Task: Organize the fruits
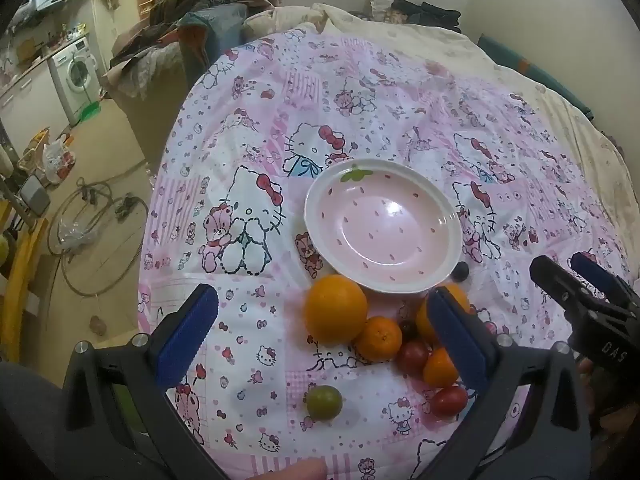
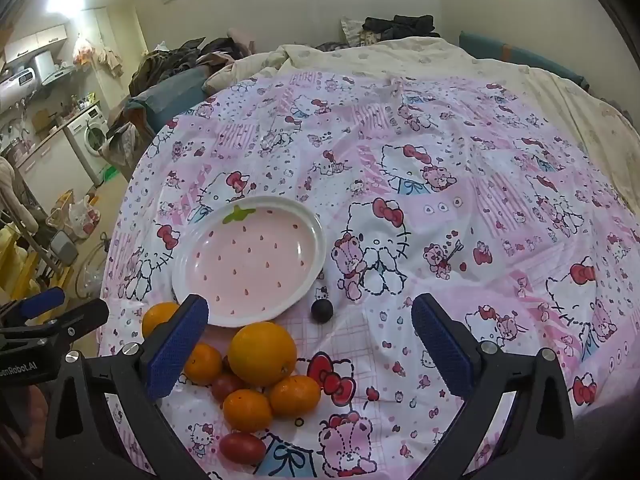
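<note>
Pink strawberry plate (image 1: 382,224) empty, fruit at bed's near edge; both tools released w/ nothing held. Advise: centre left tool (image 1: 320,336) over big orange (image 1: 335,309), descend gently.

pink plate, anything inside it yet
No fruit: the pink plate shows only its painted seeds and green leaf. All the fruit lies beside it on the sheet. What lies under the plate is hidden.

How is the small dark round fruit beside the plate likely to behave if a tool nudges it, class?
The dark fruit looks round and smooth, so it would probably roll. The wrinkled printed sheet may stop it quickly. It lies close to the plate, so a push that way would likely bump the rim.
</note>
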{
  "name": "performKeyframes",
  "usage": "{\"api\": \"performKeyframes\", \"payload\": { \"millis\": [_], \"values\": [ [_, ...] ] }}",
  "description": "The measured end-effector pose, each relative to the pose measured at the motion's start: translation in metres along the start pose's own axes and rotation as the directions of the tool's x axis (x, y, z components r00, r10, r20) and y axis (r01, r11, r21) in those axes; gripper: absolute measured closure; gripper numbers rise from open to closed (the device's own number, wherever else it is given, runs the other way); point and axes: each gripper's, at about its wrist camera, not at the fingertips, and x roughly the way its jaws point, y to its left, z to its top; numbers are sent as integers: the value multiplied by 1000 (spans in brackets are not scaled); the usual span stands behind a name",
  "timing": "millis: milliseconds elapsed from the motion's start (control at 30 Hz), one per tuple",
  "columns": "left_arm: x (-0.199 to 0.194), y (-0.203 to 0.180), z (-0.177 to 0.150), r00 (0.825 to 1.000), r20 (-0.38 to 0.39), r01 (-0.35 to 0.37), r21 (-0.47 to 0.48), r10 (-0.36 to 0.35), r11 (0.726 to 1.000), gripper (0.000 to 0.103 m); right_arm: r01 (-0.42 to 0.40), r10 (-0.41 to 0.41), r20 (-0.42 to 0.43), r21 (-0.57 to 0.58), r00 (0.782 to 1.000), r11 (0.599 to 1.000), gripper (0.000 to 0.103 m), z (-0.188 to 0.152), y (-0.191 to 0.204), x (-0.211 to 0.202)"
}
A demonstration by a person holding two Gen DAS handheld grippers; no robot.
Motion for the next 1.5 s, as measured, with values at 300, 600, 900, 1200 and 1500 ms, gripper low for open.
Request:
{"api": "performKeyframes", "payload": {
  "millis": [300,600,900,1200,1500],
  "values": [
    [0,0,0,1000,1,-1,0,1,1000,0,-1,1,2,4,1000,1000,0,1,-1,0],
    [2,3,2,1000,-5,-4,-3,4,1000,0,-1,1,0,8,1000,1000,0,1,-2,-1],
    [5,5,0,1000,-10,-4,-8,4,1000,0,1,-1,2,-2,1000,1000,0,1,1,-2],
    [5,5,0,1000,-11,-2,-5,2,1000,0,-6,6,3,1,1000,1000,0,2,0,-3],
    [5,6,1,1000,-11,-5,-7,5,1000,0,-9,9,4,-1,1000,1000,0,2,0,-4]
  ]
}}
